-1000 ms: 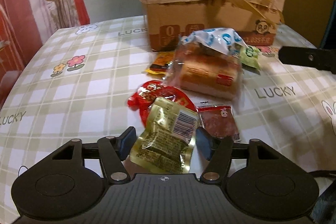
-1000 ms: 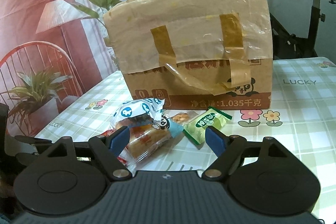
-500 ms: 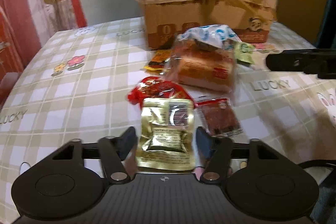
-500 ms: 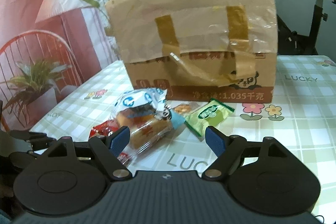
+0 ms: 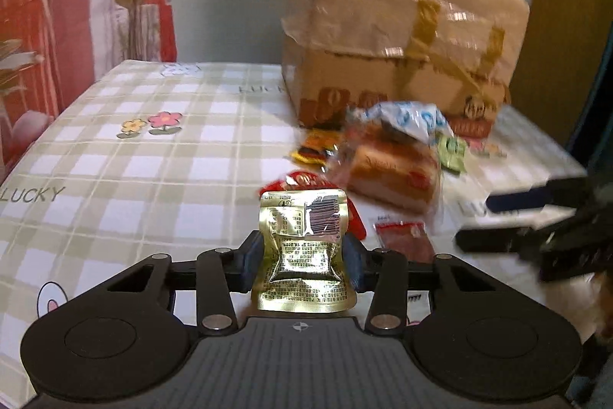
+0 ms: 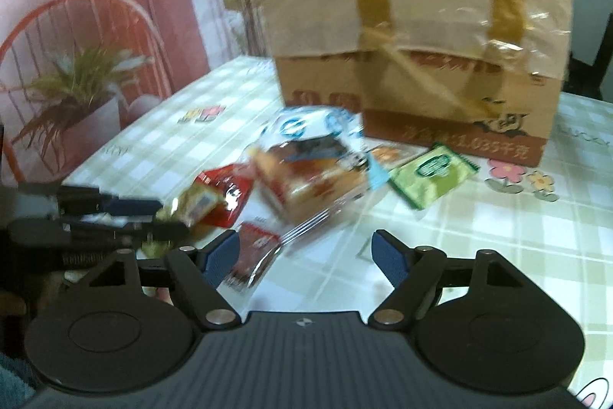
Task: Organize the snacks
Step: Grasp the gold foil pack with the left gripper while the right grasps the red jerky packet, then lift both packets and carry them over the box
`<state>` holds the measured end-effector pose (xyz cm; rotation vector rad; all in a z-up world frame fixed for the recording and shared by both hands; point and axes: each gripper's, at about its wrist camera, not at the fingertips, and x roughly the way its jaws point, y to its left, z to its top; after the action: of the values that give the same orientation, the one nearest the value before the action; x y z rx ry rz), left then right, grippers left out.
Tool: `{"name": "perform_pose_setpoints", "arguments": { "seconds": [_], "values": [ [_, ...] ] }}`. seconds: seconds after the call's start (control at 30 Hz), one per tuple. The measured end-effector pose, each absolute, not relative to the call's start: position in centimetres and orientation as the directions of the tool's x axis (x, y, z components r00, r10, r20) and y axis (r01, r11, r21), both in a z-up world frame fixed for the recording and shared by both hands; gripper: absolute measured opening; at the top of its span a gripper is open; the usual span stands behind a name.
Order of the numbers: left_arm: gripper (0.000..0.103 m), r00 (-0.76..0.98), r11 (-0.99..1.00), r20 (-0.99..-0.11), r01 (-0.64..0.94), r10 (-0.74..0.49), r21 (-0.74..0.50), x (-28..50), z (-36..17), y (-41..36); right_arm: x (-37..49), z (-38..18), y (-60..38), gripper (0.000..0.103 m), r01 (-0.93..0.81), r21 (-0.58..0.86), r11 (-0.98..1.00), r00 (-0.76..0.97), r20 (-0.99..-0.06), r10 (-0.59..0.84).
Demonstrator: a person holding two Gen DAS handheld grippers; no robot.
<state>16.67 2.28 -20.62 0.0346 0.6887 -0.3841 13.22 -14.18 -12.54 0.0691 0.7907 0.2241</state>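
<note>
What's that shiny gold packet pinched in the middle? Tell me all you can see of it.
The gold packet is a small, crinkled foil pouch with fine dark print and a barcode near its top edge. It stands roughly upright with this printed side to the camera. The blue pads of the left hand-held gripper have just closed on its sides, pinching its middle narrow. A red packet lies just behind it on the checked tablecloth.

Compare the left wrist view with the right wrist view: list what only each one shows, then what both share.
Only the left wrist view: the gold foil packet's barcode side, pinched and buckled between the left gripper's pads, whose jaws have just been closing.

Only the right wrist view: the right gripper open and empty, and a potted plant.

Both: the taped cardboard box, bread pack, green packet, red packets, checked tablecloth.
</note>
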Motion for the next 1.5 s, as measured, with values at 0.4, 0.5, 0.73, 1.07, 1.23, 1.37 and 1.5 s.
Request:
{"name": "perform_pose_setpoints", "arguments": {
  "seconds": [0.4,0.5,0.73,1.07,1.23,1.37,1.5],
  "values": [
    [0.047,0.752,0.944,-0.571,0.260,-0.330,-0.204,16.7,-20.0,5.7,15.6,-14.5,-9.0,0.068,-0.291,0.134,0.947,0.553,-0.785,0.280],
    [0.047,0.751,0.943,-0.570,0.258,-0.332,-0.210,16.8,-20.0,5.7,16.3,-14.6,-8.3,0.068,-0.289,0.111,0.951,0.550,-0.793,0.260],
    [0.047,0.747,0.945,-0.579,0.263,-0.326,-0.192,16.7,-20.2,5.4,17.0,-15.2,-7.1,0.063,-0.307,-0.006,0.952,0.584,-0.791,0.184],
    [0.047,0.744,0.949,-0.591,0.276,-0.311,-0.151,16.2,-19.7,4.6,14.6,-14.7,-9.5,0.044,-0.301,0.024,0.953,0.593,-0.778,0.206],
    [0.047,0.744,0.950,-0.599,0.291,-0.297,-0.110,15.7,-19.2,3.4,13.5,-13.9,-12.7,0.043,-0.229,0.098,0.968,0.626,-0.747,0.224],
    [0.047,0.743,0.952,-0.606,0.296,-0.282,-0.080,15.6,-18.6,2.3,12.7,-13.2,-15.0,0.042,-0.183,0.157,0.970,0.665,-0.707,0.240],
    [0.047,0.745,0.953,-0.610,0.297,-0.271,-0.062,15.7,-17.9,1.3,12.1,-12.8,-17.1,0.041,-0.146,0.213,0.966,0.698,-0.669,0.253]
  ]
}}
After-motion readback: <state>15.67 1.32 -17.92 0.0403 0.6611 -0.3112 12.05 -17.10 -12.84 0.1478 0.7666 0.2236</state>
